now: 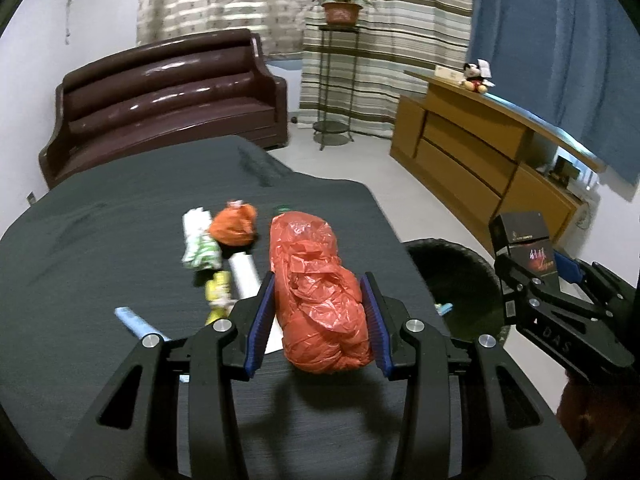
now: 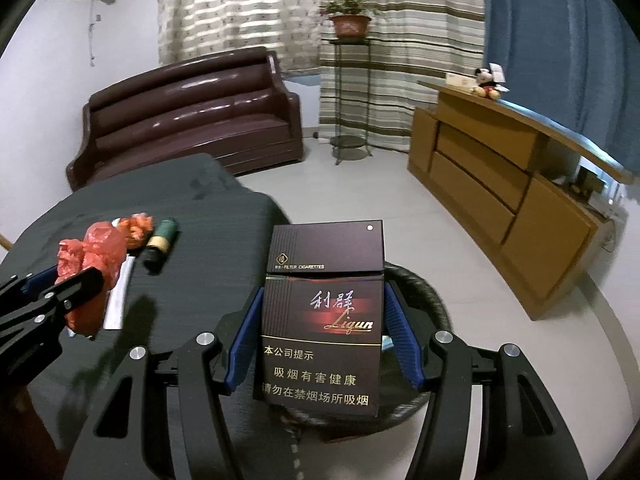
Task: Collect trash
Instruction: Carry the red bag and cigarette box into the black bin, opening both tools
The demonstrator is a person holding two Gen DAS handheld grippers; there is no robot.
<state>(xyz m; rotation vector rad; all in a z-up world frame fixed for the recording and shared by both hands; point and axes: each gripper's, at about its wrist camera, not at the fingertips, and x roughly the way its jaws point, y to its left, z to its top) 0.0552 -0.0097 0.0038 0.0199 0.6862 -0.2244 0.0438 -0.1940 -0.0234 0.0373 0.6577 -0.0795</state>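
The left gripper (image 1: 318, 320) clamped a crumpled red plastic bag (image 1: 320, 300) above the dark table (image 1: 100, 240). The right gripper (image 2: 322, 340) gripped a Liqun cigarette pack (image 2: 324, 320) over the black bin (image 2: 424, 296); only its view showed the green bottle (image 2: 162, 240).

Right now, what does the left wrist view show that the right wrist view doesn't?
Only the left wrist view shows the crumpled green-and-white wrapper and yellow wrapper. Only the right wrist view shows the dark green bottle lying on the table. Both show the red plastic bag in the left tongs and the dark cigarette pack in the right tongs.
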